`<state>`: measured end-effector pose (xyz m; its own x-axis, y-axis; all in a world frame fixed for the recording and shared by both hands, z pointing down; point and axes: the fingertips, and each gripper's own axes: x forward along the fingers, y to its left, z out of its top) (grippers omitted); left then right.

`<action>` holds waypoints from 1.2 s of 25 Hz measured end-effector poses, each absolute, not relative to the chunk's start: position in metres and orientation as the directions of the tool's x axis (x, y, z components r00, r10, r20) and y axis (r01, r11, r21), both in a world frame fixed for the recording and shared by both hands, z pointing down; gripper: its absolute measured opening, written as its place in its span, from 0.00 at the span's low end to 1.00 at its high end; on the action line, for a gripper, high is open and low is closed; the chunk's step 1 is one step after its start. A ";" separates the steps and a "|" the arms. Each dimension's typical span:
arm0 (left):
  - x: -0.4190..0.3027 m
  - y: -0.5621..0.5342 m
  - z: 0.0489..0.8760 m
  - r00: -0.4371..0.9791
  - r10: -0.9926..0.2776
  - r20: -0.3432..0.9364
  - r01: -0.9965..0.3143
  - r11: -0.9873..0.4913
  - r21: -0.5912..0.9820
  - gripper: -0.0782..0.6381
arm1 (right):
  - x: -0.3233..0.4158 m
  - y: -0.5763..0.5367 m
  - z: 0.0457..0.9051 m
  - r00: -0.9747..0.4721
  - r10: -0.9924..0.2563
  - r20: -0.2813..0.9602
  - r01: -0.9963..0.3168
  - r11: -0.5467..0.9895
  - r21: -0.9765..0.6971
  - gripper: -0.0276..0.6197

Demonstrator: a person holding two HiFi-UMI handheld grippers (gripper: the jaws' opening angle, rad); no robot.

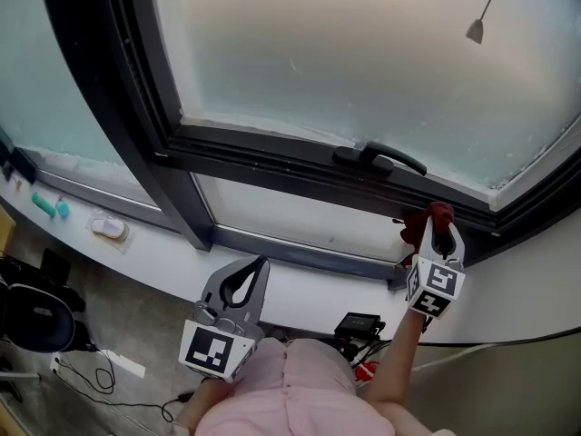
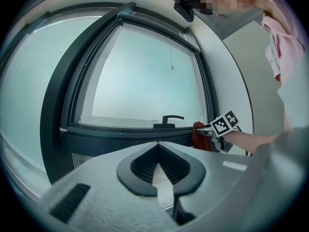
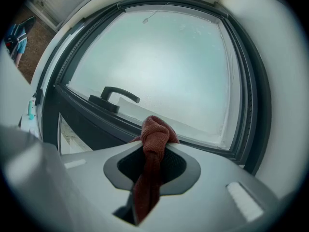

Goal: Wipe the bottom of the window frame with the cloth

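My right gripper (image 1: 441, 232) has its fingers clamped on a rust-red cloth (image 1: 437, 213). The bunched end sticks out past the tips, and the tail hangs back through the jaws in the right gripper view. The cloth sits at the bottom rail of the dark window frame (image 1: 290, 163), at about 4 o'clock from the black handle (image 1: 381, 159). I can't tell whether it actually touches the rail.

My left gripper (image 1: 259, 266) sits at 7 o'clock in the head view, over the white sill (image 1: 309, 291), with its tips together on nothing.

The glass (image 1: 363, 62) is frosted. Small teal items (image 1: 45, 205) lie on the sill at 9 o'clock. Below the sill there is grey floor with cables and a white power strip (image 1: 123, 363).
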<state>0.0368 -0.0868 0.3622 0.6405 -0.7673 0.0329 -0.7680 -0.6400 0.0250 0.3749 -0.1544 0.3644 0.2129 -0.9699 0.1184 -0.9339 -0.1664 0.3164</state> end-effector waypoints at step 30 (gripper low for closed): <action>0.051 -0.091 0.363 0.648 -0.760 0.041 -0.761 -0.648 0.022 0.10 | 0.435 -0.138 0.369 0.336 -0.934 0.121 -0.914 -0.292 0.281 0.16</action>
